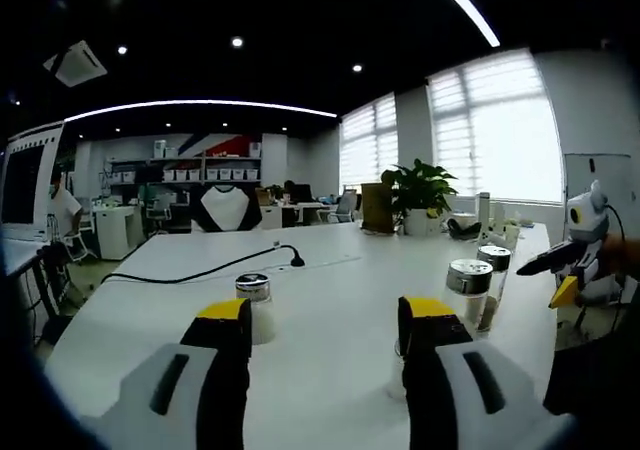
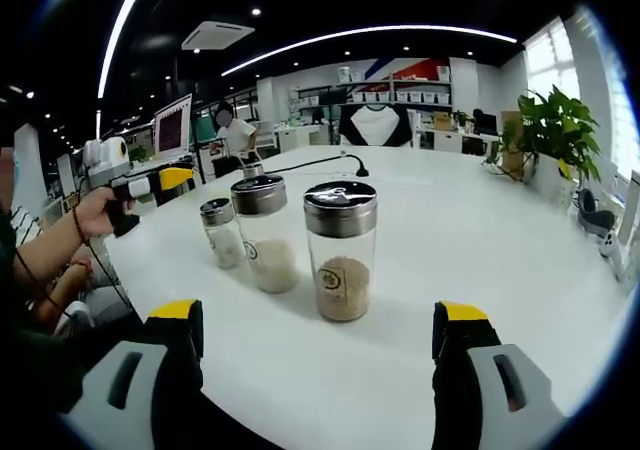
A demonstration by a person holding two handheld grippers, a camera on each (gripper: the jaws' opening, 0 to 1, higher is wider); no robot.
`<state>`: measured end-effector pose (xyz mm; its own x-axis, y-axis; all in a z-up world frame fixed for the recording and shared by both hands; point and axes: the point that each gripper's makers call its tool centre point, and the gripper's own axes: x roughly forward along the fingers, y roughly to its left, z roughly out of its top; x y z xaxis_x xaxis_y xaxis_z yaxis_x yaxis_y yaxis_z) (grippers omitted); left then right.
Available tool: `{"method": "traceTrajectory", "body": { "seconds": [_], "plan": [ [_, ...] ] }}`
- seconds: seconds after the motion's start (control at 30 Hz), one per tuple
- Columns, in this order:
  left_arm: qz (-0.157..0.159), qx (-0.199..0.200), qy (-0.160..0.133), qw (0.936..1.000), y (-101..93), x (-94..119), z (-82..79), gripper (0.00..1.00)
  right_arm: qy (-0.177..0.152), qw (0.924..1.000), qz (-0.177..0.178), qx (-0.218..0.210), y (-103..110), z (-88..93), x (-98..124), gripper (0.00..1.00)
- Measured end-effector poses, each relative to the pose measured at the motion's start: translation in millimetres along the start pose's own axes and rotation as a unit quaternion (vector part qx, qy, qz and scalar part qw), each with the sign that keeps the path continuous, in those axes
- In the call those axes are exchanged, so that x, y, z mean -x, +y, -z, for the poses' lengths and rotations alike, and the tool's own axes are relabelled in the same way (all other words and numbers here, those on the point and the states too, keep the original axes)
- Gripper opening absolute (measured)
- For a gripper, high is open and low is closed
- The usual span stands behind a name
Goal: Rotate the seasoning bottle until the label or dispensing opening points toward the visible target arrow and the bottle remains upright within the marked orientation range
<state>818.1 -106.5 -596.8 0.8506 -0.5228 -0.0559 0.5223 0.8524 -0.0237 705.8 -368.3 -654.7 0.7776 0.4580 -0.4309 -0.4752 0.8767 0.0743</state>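
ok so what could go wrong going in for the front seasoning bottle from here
The brown-filled seasoning bottle stands close beside the white-filled bottle, so the open right gripper could bump that neighbour while closing in.

The front bottle is tall and narrow; an off-centre grip may tip it while rotating.

I see no target arrow on the white table, so the final direction may be misjudged.

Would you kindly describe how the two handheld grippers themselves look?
Each gripper, left and right, has two black jaws with yellow tips on light grey bodies bearing dark slots. The right gripper view shows the left gripper's black handle with a white top, held by a hand.
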Motion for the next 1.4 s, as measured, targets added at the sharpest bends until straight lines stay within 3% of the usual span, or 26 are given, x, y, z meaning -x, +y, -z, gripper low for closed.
{"method": "traceTrajectory", "body": {
  "seconds": [0.2,0.43,0.5,0.53,0.83,1.13,1.23,1.4],
  "plan": [
    [-0.01,0.018,0.02,0.9996,20.2,-21,15.7,0.64,0.002,1.0,0.002,0.0,-2,0.2,1,0.98],
    [-0.018,0.009,0.046,0.9987,43.8,-46,34.6,0.64,0.004,1.0,0.003,-0.001,-3,1.4,1,0.98],
    [-0.012,0.03,0.028,0.9991,46.8,-54,32.9,0.71,0.003,1.0,0.003,0.0,-3,1.1,1,0.98],
    [-0.015,0.025,0.035,0.999,50.3,-57,36.0,0.73,0.002,1.0,0.003,-0.001,-3,0.5,1,0.98],
    [-0.025,0.009,0.037,0.9989,65.5,-88,42.1,0.66,0.004,1.0,0.007,-0.002,-6,3.2,4,0.97],
    [-0.041,0.02,0.073,0.9963,82.1,-112,62.6,0.62,0.003,1.0,0.008,-0.001,-5,3.3,7,0.97],
    [-0.035,0.011,0.07,0.9969,83.7,-117,61.8,0.56,0.003,0.9999,0.01,0.0,-6,4.0,8,0.97],
    [-0.028,0.008,0.088,0.9957,83.5,-125,69.2,0.55,0.003,0.9999,0.013,-0.002,-8,2.5,8,0.97]
  ]
}}
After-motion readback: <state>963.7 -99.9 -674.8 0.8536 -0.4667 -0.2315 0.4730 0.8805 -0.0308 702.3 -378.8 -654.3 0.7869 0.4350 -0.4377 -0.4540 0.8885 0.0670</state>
